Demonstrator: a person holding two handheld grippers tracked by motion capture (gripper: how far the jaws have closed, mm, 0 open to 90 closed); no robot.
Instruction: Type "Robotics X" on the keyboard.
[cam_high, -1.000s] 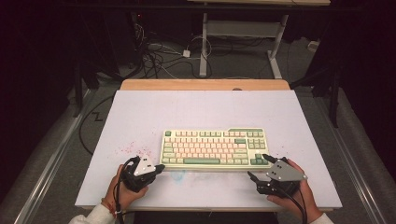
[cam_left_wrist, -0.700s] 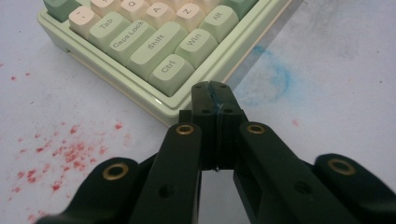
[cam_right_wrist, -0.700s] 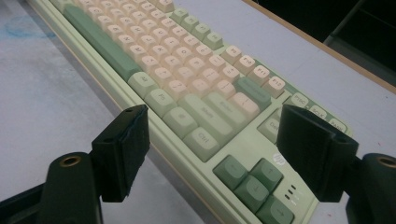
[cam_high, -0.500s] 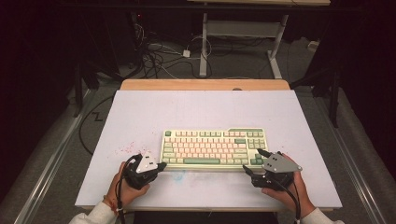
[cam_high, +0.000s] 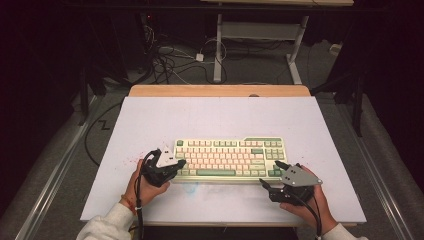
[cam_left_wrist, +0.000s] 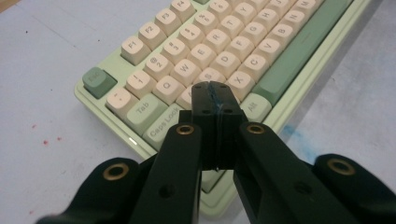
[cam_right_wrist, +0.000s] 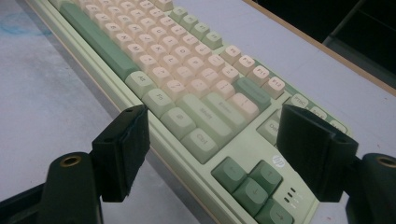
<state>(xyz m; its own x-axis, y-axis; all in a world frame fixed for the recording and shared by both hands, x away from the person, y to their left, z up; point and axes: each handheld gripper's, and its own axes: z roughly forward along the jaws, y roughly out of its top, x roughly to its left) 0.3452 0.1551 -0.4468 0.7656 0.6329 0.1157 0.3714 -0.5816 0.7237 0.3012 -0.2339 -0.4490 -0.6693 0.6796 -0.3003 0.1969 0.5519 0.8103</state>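
The left gripper (cam_left_wrist: 215, 88) has its jaws pressed together with nothing between them, its tip poised over the letter keys at the left end of the keyboard (cam_left_wrist: 224, 51), near the A and S keys. The right gripper (cam_right_wrist: 212, 140) stands with its jaws wide apart and holds nothing, straddling the keyboard's near right corner by the arrow keys (cam_right_wrist: 254, 186). The keyboard lies flat near the front middle of the table (cam_high: 150, 125), between the two hands.

The step looks like pressing a key with the closed left tip. To do it well, I would bring the tip straight down on one keycap's centre, so it does not catch a neighbour, while the right gripper steadies the corner if the board slides.
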